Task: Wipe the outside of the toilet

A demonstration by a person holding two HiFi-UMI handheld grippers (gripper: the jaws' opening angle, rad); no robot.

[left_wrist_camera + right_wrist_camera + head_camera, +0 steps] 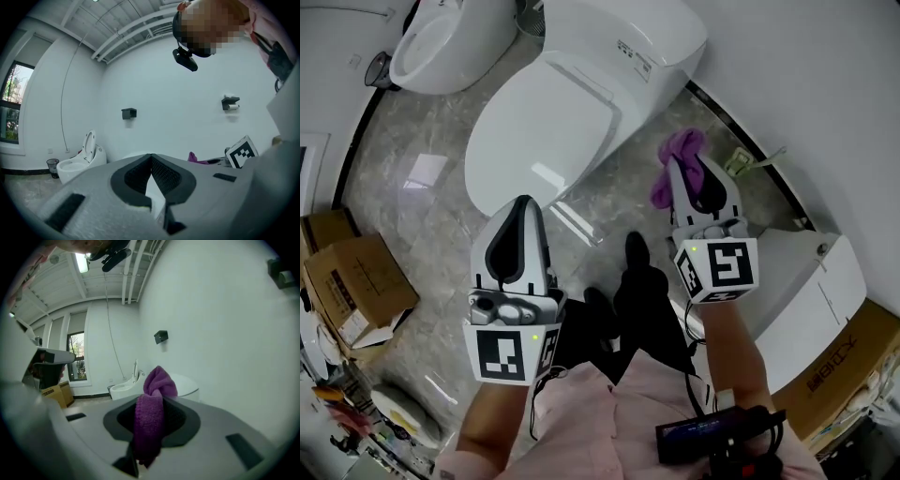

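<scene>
A white toilet (572, 103) with its lid down stands ahead of me against the wall. My right gripper (682, 167) is shut on a purple cloth (677, 150), held in the air to the right of the toilet bowl; the cloth (153, 401) hangs between its jaws in the right gripper view. My left gripper (523, 202) hovers just in front of the bowl's near edge, shut with nothing in it. In the left gripper view its jaws (151, 157) meet at the tips, and the toilet lid (140, 155) shows behind them.
A second toilet (450, 42) with its seat up stands at the far left, a small bin (380, 70) beside it. Cardboard boxes (356, 281) lie left on the marble floor. A white unit (816, 300) and another box (853, 366) sit at right. My legs and shoes (633, 281) are below.
</scene>
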